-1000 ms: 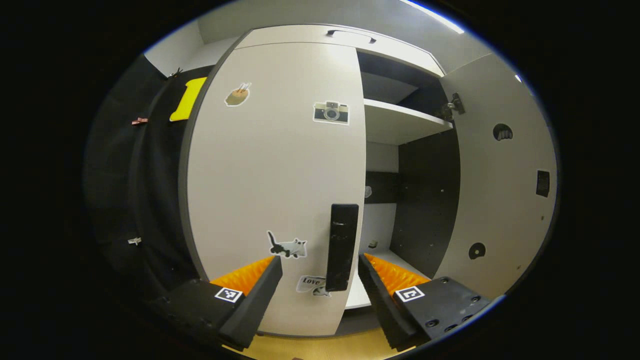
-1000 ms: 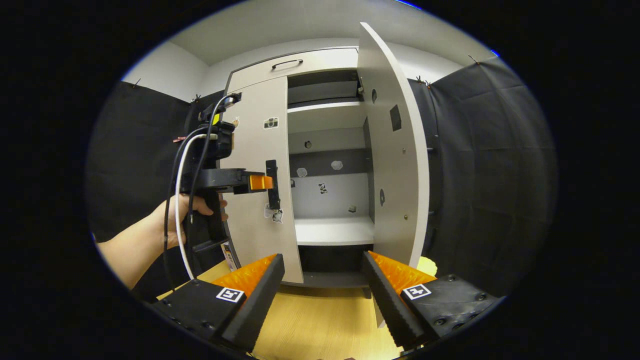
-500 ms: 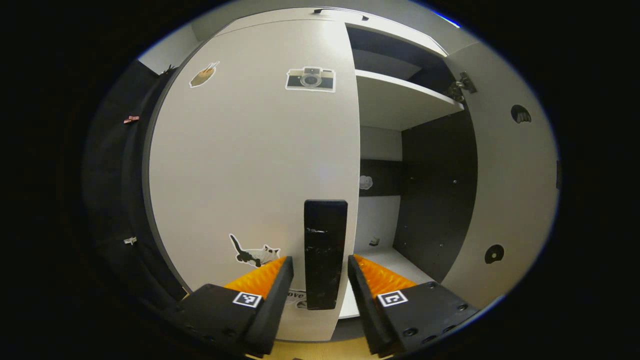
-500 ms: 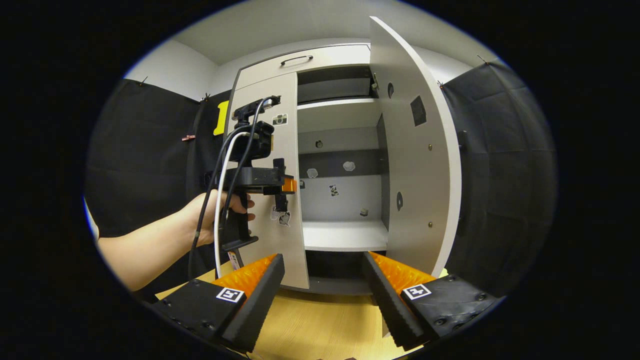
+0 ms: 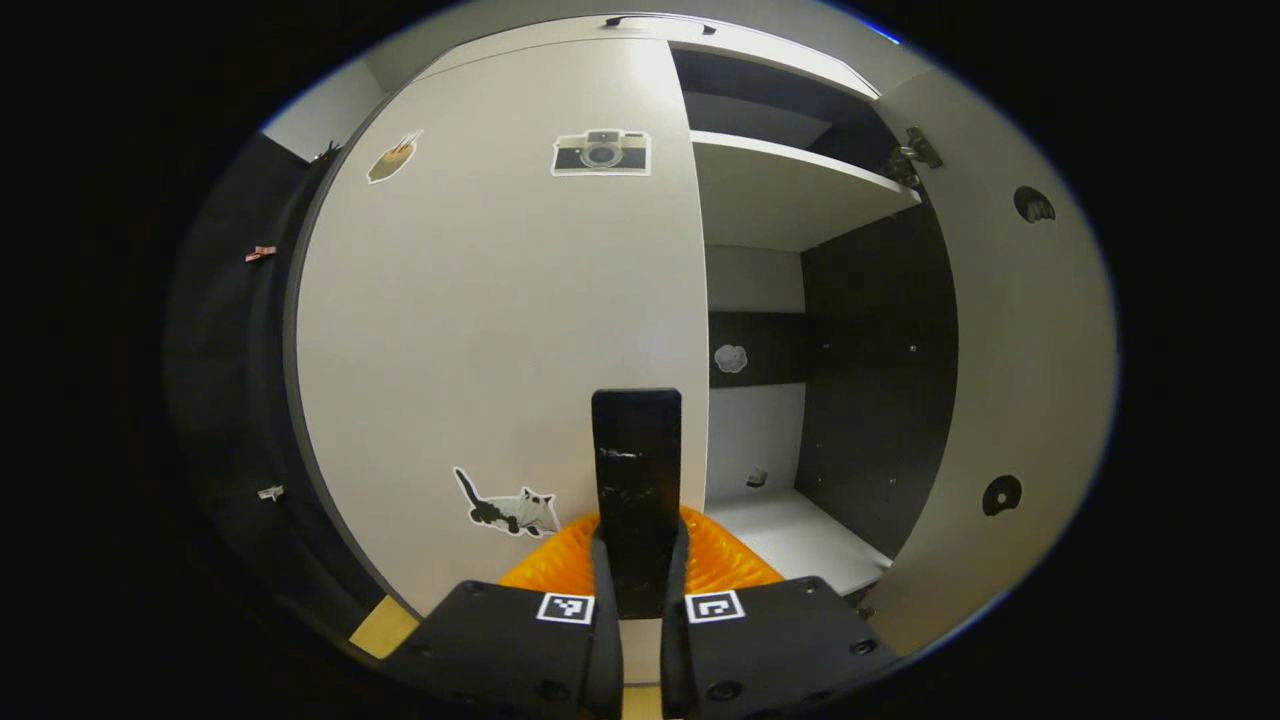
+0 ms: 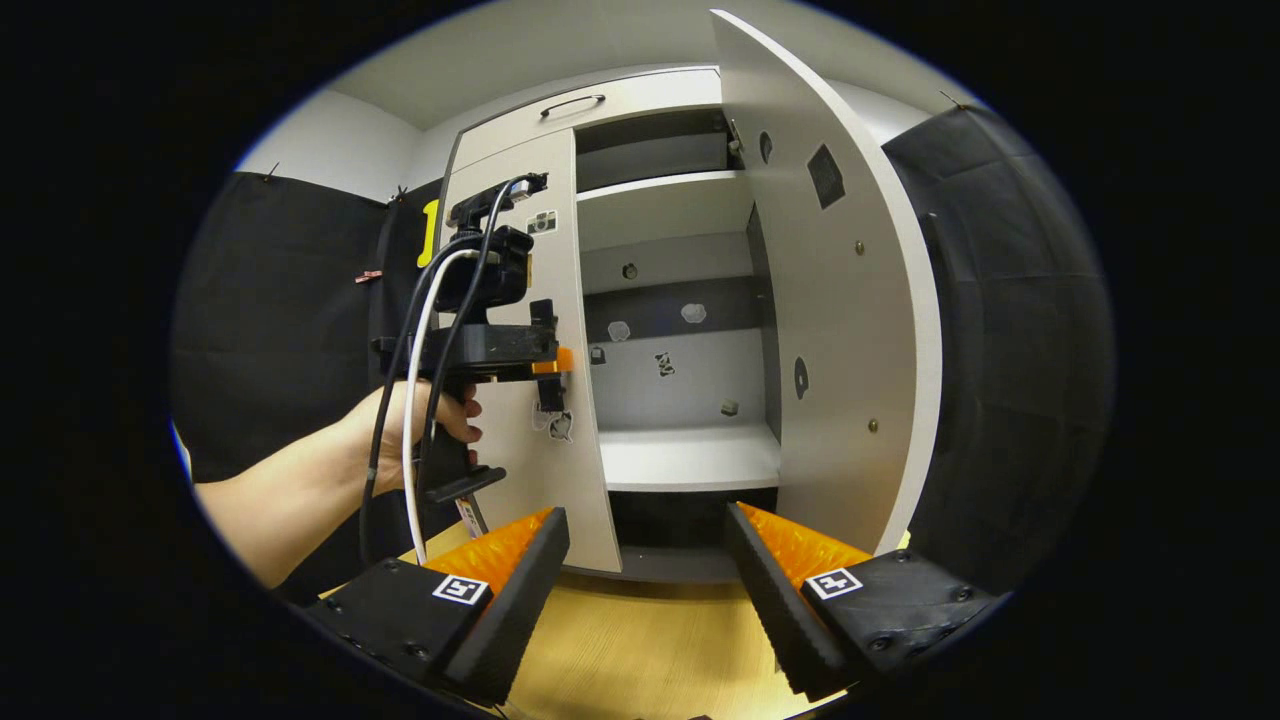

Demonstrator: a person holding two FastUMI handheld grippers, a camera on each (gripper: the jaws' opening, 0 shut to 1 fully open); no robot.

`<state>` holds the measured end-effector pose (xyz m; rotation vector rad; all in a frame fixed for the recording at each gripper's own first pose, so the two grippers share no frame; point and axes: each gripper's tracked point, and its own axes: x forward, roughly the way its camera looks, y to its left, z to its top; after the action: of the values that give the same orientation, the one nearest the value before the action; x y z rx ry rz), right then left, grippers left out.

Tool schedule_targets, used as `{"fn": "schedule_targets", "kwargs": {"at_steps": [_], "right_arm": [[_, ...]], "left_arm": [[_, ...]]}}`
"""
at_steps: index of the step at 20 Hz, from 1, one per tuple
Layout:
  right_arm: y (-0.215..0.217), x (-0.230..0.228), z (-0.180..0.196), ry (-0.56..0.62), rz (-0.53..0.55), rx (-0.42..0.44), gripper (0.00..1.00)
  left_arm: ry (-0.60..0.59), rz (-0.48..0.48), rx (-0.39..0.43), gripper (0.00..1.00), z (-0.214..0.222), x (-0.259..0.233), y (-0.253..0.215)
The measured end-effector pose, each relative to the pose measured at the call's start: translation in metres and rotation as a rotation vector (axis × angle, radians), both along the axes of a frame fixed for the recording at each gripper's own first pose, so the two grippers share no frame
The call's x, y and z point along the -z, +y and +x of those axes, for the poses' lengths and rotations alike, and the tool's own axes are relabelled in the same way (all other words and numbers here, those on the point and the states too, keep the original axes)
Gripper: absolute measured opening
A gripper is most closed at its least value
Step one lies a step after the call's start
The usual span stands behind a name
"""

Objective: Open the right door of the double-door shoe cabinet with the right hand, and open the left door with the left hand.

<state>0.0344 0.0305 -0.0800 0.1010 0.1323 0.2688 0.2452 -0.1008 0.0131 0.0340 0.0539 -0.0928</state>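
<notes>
Left gripper view: left gripper [image 5: 640, 575] clamps the left door's handle [image 5: 637, 470].

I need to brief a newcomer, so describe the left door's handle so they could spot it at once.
Start at the pale double-door shoe cabinet, whose right door is swung open. On the closed left door, look along the edge next to the opening, below mid-height. The handle is an upright black bar, the door's only dark raised piece among flat stickers, and the left gripper has its jaws closed on it.
</notes>
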Motion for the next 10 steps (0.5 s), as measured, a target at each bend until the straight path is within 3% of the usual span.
{"fn": "schedule_targets", "kwargs": {"at_steps": [2, 10], "right_arm": [[0.000, 0.004, 0.000, 0.016, 0.006, -0.002, 0.99], [0.001, 0.008, -0.002, 0.042, -0.001, -0.009, 0.98]], "left_arm": [[0.002, -0.007, 0.005, 0.11, -0.001, 0.000, 0.001], [0.009, -0.051, 0.042, 0.10, -0.025, 0.003, 0.004]]}}
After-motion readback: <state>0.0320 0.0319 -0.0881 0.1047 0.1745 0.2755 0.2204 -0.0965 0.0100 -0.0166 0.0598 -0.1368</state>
